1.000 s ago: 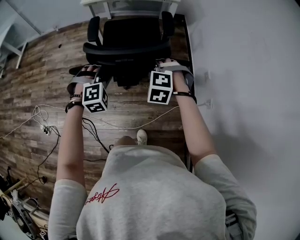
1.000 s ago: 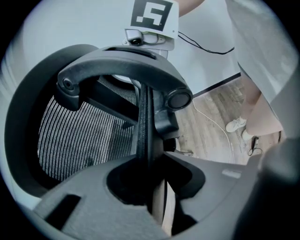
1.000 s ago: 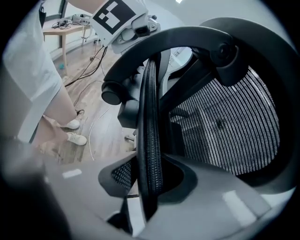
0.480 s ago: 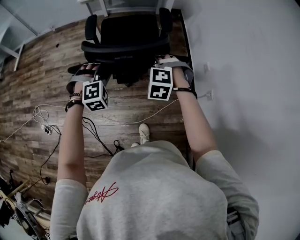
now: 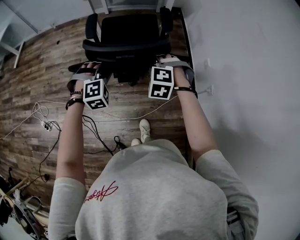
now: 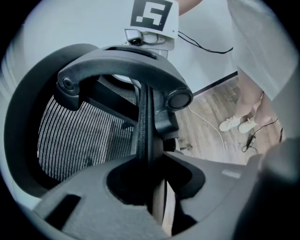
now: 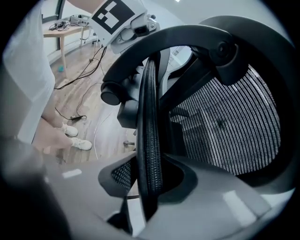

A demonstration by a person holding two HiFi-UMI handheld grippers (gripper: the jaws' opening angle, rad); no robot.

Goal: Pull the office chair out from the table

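The black office chair stands on the wood floor, its seat towards the white table at the top edge. My left gripper is shut on the left edge of the mesh backrest, which runs straight between its jaws. My right gripper is shut on the backrest's right edge, gripped in the same way. The curved top bar of the chair arches above the jaws in both gripper views.
A white wall runs close along the right side of the chair. Cables and a power strip lie on the floor to the left. The person's white shoes stand just behind the chair.
Both grippers and the chair have come back towards the person, away from the table. Less of the table shows at the top edge. The person's feet have stepped back.
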